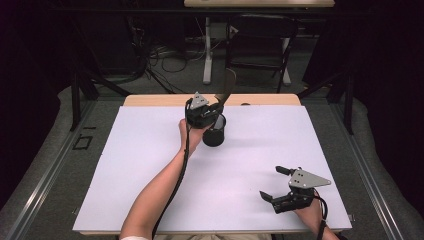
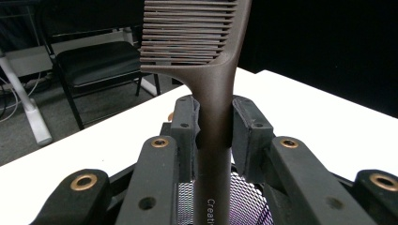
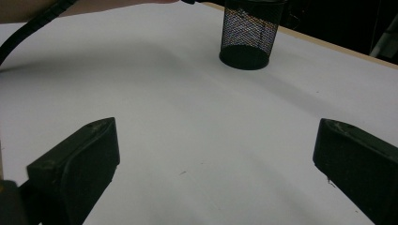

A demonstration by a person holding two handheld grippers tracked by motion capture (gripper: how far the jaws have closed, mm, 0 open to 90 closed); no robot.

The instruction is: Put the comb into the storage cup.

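So the left hand-held gripper [image 1: 216, 111] is up at the far middle of the white worktop [image 1: 150, 165], and its jaws are clamped on the handle of a dark brown plastic comb [image 2: 213, 89]. In the left gripper view the comb stands pretty much upright between the two jaw pads, teeth end up top, and the lower part of the handle drops down into a black wire-mesh cylinder cup [image 3: 249, 33] sitting right under the gripper. There's pale lettering printed on the handle near the bottom of that view, I can read "Creati" and then it gets cut off at the edge, so no idea about the rest. In the high view the comb [image 1: 227, 90] sticks up and leans a bit past the far edge of the worktop, with the mesh cup [image 1: 215, 132] just beside the person's left hand [image 1: 192, 135]. The right hand-held gripper [image 1: 275, 184] is way over at the near right corner, well apart from the cup, jaws spread wide with nothing between them, just bare white worktop in the right gripper view. Behind the worktop there's a black folding chair [image 1: 260, 40].
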